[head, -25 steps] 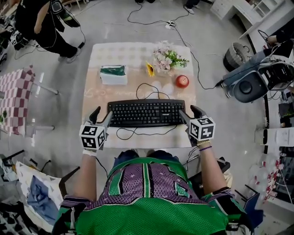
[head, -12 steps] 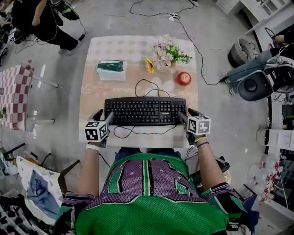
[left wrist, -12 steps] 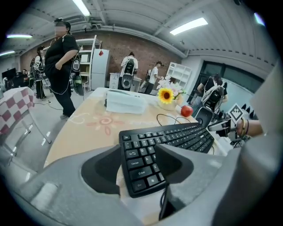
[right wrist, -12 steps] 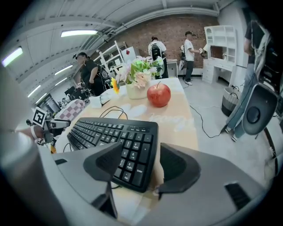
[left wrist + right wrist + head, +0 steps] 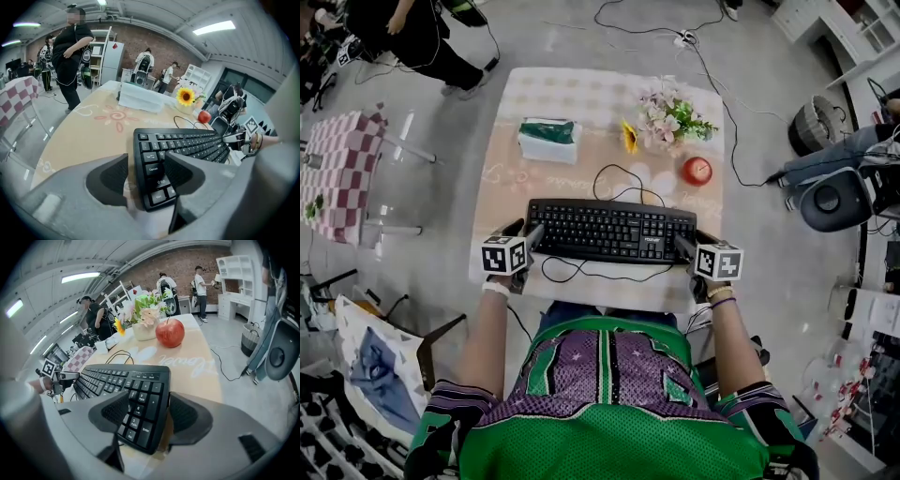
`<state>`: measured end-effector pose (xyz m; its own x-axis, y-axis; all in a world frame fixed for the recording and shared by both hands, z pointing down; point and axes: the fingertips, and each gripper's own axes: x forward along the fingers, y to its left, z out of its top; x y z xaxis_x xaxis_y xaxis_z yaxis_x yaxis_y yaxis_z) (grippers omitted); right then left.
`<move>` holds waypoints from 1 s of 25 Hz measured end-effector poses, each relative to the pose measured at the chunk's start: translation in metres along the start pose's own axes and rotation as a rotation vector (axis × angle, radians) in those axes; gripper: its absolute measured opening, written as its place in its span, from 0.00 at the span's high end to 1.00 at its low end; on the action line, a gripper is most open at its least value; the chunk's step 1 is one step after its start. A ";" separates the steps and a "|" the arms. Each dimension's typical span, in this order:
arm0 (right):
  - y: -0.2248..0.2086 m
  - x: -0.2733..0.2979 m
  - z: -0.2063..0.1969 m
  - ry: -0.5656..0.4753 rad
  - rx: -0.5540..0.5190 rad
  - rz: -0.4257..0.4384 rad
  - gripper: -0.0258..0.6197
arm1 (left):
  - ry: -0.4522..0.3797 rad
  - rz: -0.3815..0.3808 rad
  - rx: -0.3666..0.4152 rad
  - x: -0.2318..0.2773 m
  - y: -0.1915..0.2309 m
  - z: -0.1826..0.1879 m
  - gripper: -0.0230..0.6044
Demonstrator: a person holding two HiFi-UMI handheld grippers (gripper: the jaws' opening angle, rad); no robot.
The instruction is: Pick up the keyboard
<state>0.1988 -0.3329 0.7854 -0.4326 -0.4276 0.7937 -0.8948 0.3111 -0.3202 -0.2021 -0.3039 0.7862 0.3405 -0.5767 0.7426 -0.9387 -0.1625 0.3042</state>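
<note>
A black keyboard (image 5: 612, 231) lies across the near part of the table (image 5: 581, 103), its cable (image 5: 619, 178) looping behind it. My left gripper (image 5: 528, 231) is shut on the keyboard's left end. One jaw lies over the keys (image 5: 187, 143) and the other sits outside the edge; a thin strip of table shows there, seen from the left gripper (image 5: 145, 158). My right gripper (image 5: 689, 240) is shut on the right end. The number pad (image 5: 140, 399) fills the right gripper (image 5: 149, 400) between its jaws. I cannot tell if the keyboard is off the table.
A green-topped tissue box (image 5: 547, 139), a sunflower (image 5: 629, 138), a flower pot (image 5: 670, 117) and a red apple (image 5: 697, 171) stand behind the keyboard. A checked table (image 5: 333, 178) is at the left, a bin (image 5: 818, 122) and speaker (image 5: 834, 199) at the right. People stand further off.
Both grippers have slid inward onto the keyboard's two ends and their jaws have narrowed around them. The head view has shifted, so the table sits more to the right.
</note>
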 end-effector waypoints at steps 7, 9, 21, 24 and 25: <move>-0.001 0.007 -0.007 -0.004 0.055 0.042 0.56 | 0.057 -0.065 0.032 0.003 -0.009 -0.004 0.57; 0.000 0.007 -0.007 -0.015 0.093 0.062 0.56 | 0.063 -0.067 0.032 0.005 -0.009 -0.006 0.56; 0.000 0.007 -0.006 -0.077 0.114 0.000 0.56 | 0.087 -0.029 0.008 0.008 -0.008 -0.006 0.56; -0.001 0.007 -0.007 -0.080 0.091 -0.011 0.56 | 0.088 -0.028 0.002 0.009 -0.009 -0.007 0.56; -0.001 0.007 -0.008 -0.078 0.085 -0.014 0.56 | 0.091 -0.025 -0.002 0.009 -0.009 -0.008 0.56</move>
<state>0.1973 -0.3295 0.7951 -0.4247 -0.4969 0.7568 -0.9053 0.2331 -0.3550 -0.1901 -0.3015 0.7952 0.3678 -0.4970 0.7860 -0.9296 -0.1742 0.3248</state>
